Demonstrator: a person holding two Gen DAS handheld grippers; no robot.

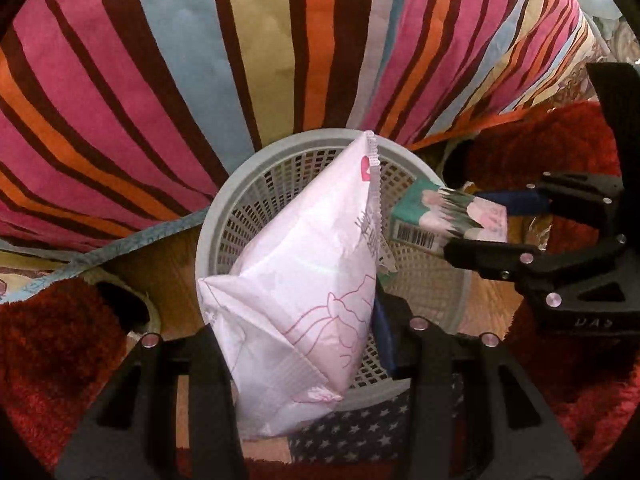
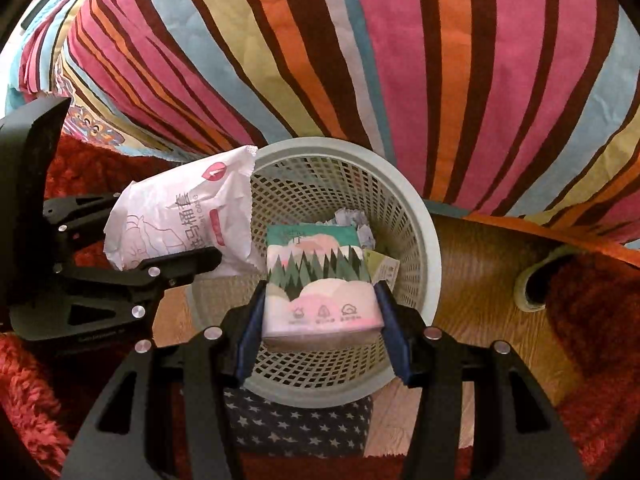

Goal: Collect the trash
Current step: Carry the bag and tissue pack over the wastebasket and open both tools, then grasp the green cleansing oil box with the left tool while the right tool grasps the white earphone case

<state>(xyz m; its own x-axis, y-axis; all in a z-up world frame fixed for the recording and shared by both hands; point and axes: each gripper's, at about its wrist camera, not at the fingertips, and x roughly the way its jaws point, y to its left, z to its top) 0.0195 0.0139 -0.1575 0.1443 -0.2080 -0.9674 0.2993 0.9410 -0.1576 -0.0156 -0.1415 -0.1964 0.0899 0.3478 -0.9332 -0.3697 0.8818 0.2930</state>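
A pale mesh wastebasket (image 2: 416, 216) sits at centre frame on a wood floor (image 2: 492, 292), below a striped bedspread (image 2: 360, 60). The right gripper (image 2: 320, 320) has its fingers clamped on a tissue pack (image 2: 320, 284) over the basket opening. At left, the left gripper (image 1: 308, 340) fingers grip a white pouch (image 1: 304, 280) at the rim. Crumpled paper (image 2: 352, 220) lies inside. Red shag rug (image 2: 592, 320) and a star-patterned cloth (image 2: 296, 424) flank the basket

striped bedding above a wood floor

a multicoloured striped bedspread (image 2: 400, 60) hangs over the brown wood-grain floor (image 2: 480, 280); shaggy red rugs (image 2: 592, 320) flank the floor on both sides.
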